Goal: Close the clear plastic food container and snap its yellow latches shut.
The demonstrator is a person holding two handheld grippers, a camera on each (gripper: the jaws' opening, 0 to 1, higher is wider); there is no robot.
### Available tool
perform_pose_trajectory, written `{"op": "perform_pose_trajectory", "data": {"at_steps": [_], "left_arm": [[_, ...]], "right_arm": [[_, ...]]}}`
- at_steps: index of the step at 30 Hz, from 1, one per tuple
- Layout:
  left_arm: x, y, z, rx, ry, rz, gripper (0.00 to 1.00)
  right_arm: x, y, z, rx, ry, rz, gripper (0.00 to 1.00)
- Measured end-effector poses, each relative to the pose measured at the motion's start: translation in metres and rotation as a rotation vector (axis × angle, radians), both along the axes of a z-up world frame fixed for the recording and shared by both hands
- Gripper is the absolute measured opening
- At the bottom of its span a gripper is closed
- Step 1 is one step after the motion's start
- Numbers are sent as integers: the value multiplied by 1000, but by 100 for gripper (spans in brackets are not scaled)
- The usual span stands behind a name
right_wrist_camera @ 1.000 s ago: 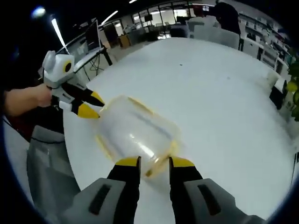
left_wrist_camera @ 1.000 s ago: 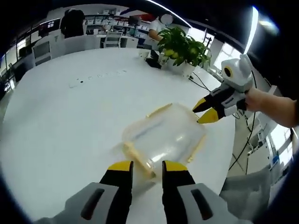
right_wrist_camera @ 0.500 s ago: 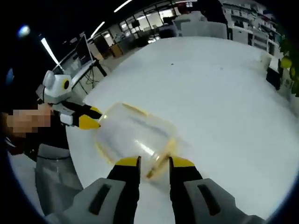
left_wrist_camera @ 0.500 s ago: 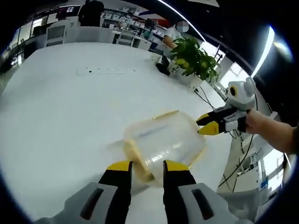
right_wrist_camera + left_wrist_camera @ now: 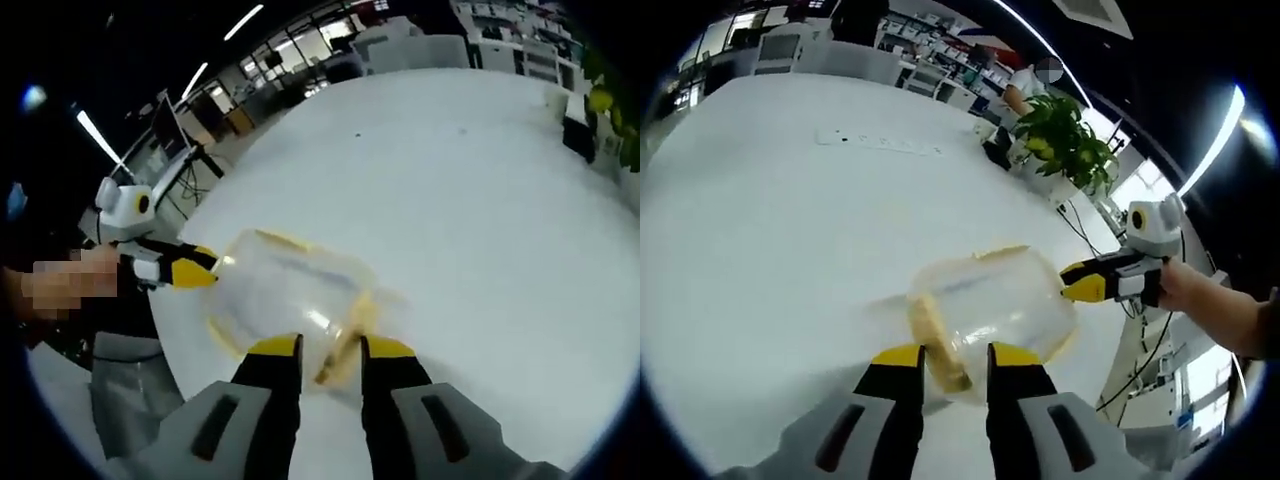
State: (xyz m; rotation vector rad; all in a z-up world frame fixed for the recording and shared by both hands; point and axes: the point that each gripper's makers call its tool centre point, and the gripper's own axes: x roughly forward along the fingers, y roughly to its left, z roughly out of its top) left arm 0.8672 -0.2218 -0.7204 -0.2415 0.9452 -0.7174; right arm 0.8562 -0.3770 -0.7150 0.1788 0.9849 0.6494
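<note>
The clear plastic food container (image 5: 995, 305) with yellow latches hangs between my two grippers over the white table (image 5: 760, 220). My left gripper (image 5: 956, 356) is shut on one end, with a yellow latch (image 5: 938, 340) between its jaws. The right gripper (image 5: 1083, 280), held by a hand, grips the opposite end. In the right gripper view the same container (image 5: 285, 290) lies ahead. The right gripper (image 5: 332, 347) is shut on its near yellow latch (image 5: 348, 335), and the left gripper (image 5: 200, 267) pinches the far edge.
A potted plant (image 5: 1065, 125) stands at the table's far edge with a person (image 5: 1025, 85) behind it. A power strip (image 5: 880, 143) lies on the far table. Cables (image 5: 1140, 350) hang off the right edge. A grey seat (image 5: 130, 400) sits below the table edge.
Both views have tilted and shifted with the hands. The container keeps its place between the two grippers, and neither hold has changed.
</note>
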Motion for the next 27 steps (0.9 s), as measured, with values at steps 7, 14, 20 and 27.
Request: {"op": "perform_pose_trajectory", "data": {"at_steps": [7, 14, 20, 27], "left_arm": [[-1, 0, 0, -16, 8, 3, 15], [-7, 9, 0, -53, 19, 22, 12], [-6, 11, 1, -69, 20, 34, 14], [-6, 9, 2, -71, 25, 20, 15]], "right_arm": [[1, -1, -1, 33, 23, -28, 19], [5, 2, -4, 110, 91, -109, 16], [4, 5, 1, 121, 76, -73, 18], [4, 6, 5, 60, 13, -30, 20]]}}
